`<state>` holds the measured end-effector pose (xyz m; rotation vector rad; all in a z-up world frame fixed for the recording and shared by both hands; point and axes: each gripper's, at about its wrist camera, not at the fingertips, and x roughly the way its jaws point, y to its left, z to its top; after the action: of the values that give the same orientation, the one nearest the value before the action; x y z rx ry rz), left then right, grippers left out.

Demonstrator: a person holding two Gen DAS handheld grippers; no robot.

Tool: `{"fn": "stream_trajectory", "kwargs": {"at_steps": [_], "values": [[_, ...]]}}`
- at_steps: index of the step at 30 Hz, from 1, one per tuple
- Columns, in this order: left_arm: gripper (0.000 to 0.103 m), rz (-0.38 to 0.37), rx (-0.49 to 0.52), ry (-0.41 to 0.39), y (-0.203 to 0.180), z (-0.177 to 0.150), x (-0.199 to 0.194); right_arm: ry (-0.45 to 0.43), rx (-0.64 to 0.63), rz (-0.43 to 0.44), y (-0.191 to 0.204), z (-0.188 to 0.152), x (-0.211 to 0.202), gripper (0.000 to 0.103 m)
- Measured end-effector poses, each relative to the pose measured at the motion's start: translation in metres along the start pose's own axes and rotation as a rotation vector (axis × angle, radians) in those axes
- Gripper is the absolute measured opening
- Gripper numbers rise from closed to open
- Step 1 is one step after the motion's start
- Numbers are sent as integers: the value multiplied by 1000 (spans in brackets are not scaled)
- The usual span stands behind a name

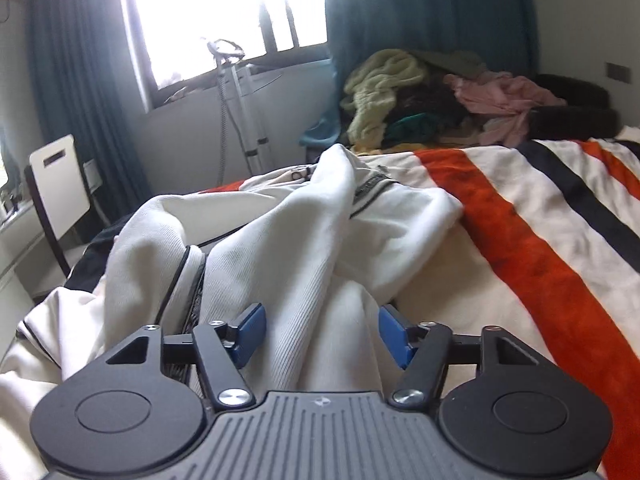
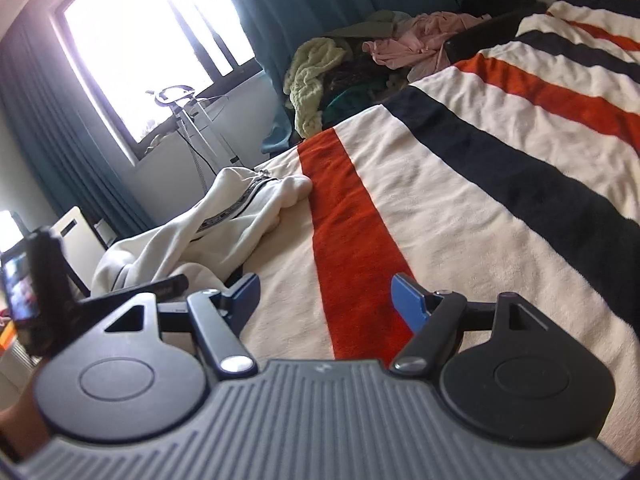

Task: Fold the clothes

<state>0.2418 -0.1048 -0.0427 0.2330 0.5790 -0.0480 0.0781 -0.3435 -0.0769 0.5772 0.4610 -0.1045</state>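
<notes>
A bedroom, bright window [image 1: 224,12] behind teal curtains [image 1: 424,12], and under me a bed with a cream blanket [image 2: 460,208] striped in orange and navy. The white garment [image 1: 304,248] with dark trim lies crumpled at the blanket's left side, near the bed's edge. In my left wrist view a ridge of it runs right up between the blue pads of my left gripper [image 1: 320,332] — the jaws stand apart, and I see cloth between them but no pad pressing on it. That gripper points slightly down along the garment toward the window.

My right gripper [image 2: 324,300] is wide apart with nothing in it, tilted down over bare blanket, an orange stripe passing between its pads. From there the garment sits off to the left and ahead, apart from the pads. The left gripper's camera body [image 2: 36,292] shows at the left edge of that view.

At the far end of the bed is a heap of clothes [image 1: 432,96] — pale green, pink, dark pieces. A steamer stand [image 1: 236,92] is below the window, a white chair [image 1: 60,184] beside the bed at left.
</notes>
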Motion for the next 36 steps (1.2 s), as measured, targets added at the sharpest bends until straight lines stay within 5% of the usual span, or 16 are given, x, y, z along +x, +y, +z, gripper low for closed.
{"fn": "stream_trajectory", "kwargs": {"at_steps": [4,10,15,21,26,28,30,33,36], "values": [[8,-28,-41,4,2,10,2,7,-15,-16,-3,-3,1,75],[0,-117,-90,-37,12,12,-32,11,0,-36,-9,-5,3,75],[0,-216,39,-87,-8,9,-78,6,-1,-52,-11,-7,2,75],[0,-207,99,-94,-15,2,-93,25,28,-61,-16,-9,-1,75],[17,-170,75,-56,-3,-3,-79,11,15,-55,-14,-9,-5,75],[32,-155,92,-59,-3,-5,-74,16,22,-52,-14,-9,-3,75],[61,-155,125,-78,-5,-5,-67,23,31,-44,-13,-9,0,75],[68,-130,217,-108,-15,1,-44,25,40,-42,-13,-9,5,75],[71,-76,199,-88,-25,15,-16,39,62,-40,-15,-9,13,75]]}}
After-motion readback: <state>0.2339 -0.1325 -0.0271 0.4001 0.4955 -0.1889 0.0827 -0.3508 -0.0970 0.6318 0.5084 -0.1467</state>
